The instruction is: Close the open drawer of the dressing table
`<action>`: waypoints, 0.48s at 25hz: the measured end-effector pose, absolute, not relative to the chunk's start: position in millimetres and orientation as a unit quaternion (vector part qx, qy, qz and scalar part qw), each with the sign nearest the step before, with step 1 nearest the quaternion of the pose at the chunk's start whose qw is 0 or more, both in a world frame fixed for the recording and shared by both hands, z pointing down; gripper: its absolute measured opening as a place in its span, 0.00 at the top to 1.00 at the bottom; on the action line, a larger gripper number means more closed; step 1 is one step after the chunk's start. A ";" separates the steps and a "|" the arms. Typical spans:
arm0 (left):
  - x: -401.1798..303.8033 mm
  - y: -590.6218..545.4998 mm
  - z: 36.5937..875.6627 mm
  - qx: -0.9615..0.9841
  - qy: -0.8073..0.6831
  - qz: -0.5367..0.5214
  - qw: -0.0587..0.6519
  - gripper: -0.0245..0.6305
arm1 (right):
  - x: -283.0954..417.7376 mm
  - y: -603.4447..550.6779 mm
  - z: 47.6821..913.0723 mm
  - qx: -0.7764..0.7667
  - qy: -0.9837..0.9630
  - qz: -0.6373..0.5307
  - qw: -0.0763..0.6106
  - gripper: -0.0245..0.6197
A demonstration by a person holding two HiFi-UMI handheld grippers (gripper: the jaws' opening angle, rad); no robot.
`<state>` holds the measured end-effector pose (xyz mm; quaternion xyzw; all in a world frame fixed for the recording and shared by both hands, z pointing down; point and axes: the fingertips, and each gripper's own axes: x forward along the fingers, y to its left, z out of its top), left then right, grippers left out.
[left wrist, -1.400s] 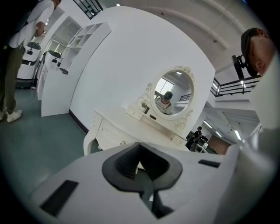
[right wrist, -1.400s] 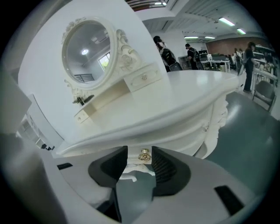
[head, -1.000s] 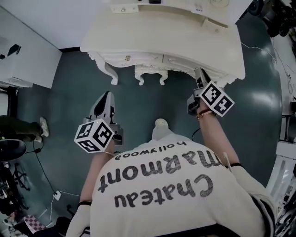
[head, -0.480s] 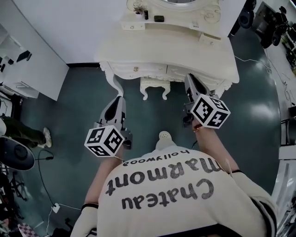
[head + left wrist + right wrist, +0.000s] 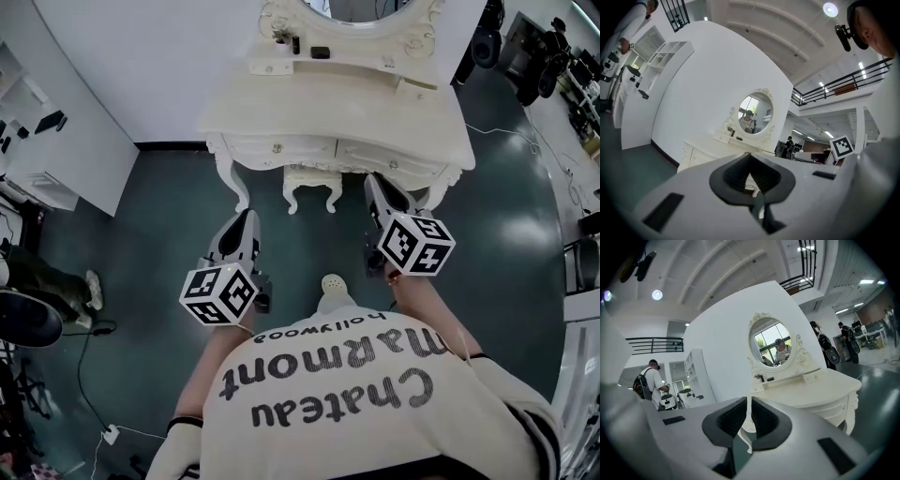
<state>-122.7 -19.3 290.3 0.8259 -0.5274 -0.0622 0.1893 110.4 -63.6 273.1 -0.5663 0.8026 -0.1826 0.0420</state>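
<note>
- The dressing table (image 5: 375,122) stands against a white wall, with its oval mirror (image 5: 361,7) rising from the back of its tabletop.
- Two wide drawers sit under the front edge of the dressing table: the left drawer (image 5: 277,150) and the right drawer (image 5: 389,161). In the head view both look flush with the table's curved front, each with a small knob showing.
- A low shelf runs along the back of the dressing table below the mirror. A small shelf drawer (image 5: 417,84) at its right end seems to jut forward a little.
- A small stool (image 5: 312,180) with carved legs is tucked under the middle of the dressing table.
- The left gripper (image 5: 246,217) is held over the green floor (image 5: 159,206), in front of the dressing table's left leg and clear of the table. Its jaws are pressed together at the tips with nothing between them.
- The right gripper (image 5: 372,180) points at the dressing table just below the right drawer, close to the front edge; whether it touches cannot be told. Its jaws have just been closing and now stand almost together, a thin slit between the pads and nothing in it.
- The person stands in front of the dressing table, facing it.
</note>
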 end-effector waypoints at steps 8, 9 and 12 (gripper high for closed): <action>-131.9 -6.8 293.4 0.825 -0.529 -0.058 0.191 0.95 | 102.5 -50.1 279.8 -0.568 0.802 -0.182 0.029 0.88; -132.6 -6.0 293.8 0.825 -0.529 -0.057 0.191 0.95 | 101.4 -49.1 280.2 -0.567 0.803 -0.182 0.027 0.88; -133.4 -3.9 295.1 0.826 -0.527 -0.057 0.193 0.95 | 99.7 -46.3 281.9 -0.567 0.803 -0.182 0.021 0.88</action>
